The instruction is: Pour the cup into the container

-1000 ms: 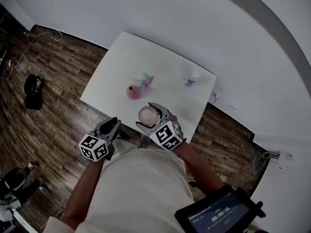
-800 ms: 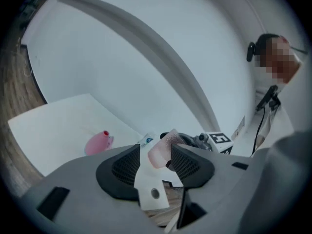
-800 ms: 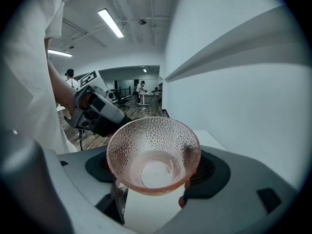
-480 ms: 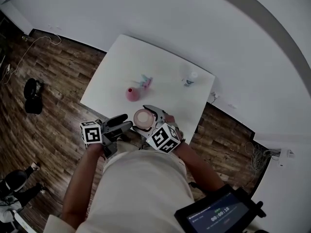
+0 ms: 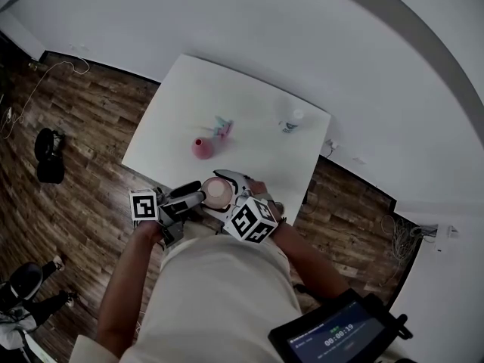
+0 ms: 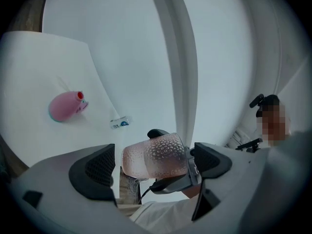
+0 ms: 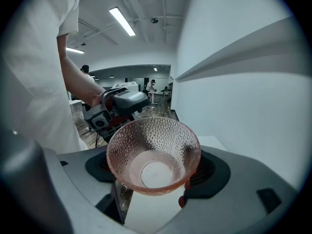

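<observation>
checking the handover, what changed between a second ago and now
The left claw swung in from the lower left toward the cup and rolled. Its jaws have just been opening, and now straddle the cup without pressing on it. The right claw stayed shut on the cup. The pink container sits unmoved on the table.

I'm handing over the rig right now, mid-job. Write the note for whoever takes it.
Right gripper: shut on the pink dimpled cup, held by the near edge of the table.
Left gripper: open. Its jaws have just been opening, and the cup sits between them untouched.
Pink container: on the table, apart from both grippers.
Done: cup is off the table. Nothing visible inside it.
Left: bring the cup over the container and pour.
</observation>
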Available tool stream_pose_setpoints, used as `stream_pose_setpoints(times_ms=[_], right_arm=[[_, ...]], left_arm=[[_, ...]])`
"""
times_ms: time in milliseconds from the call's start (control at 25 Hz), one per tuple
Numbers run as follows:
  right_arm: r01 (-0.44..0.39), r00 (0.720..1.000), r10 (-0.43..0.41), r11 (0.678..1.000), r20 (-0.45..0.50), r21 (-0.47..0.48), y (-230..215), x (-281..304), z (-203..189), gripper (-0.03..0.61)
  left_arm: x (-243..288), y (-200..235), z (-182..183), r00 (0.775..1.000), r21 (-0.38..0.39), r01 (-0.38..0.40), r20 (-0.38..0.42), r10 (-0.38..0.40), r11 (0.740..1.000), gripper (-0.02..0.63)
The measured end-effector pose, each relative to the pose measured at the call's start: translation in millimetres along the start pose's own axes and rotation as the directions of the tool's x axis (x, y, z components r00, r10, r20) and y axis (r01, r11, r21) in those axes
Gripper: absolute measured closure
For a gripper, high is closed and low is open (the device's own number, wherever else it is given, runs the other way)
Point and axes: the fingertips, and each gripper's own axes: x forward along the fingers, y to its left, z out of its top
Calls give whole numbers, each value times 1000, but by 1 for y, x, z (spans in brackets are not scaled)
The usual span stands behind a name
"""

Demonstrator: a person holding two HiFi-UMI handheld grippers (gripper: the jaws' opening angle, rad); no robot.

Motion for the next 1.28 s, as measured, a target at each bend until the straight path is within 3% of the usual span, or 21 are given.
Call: stream_pose_setpoints(times_ms=[320,760,1080,1280], right_arm=[[-38,999,38,999,14,-26,7,0,11,191],[-78,996,80,996,46,-44,13,1,32,190],[-104,990,108,994,86,-45,21,-1,43,190],[-108,982,113,993,151,-39,22,-4,54,190]], left_arm=[[6,-1,-8,998,-48,53,-27,-55,997,86],[0,-17,-2,981,-105,187,63,-181,977,89],[-3,-30,-3,960,-171,271,121,-252,947,89],[-5,-38,-1,933,-223,349,173,-316,910,91]])
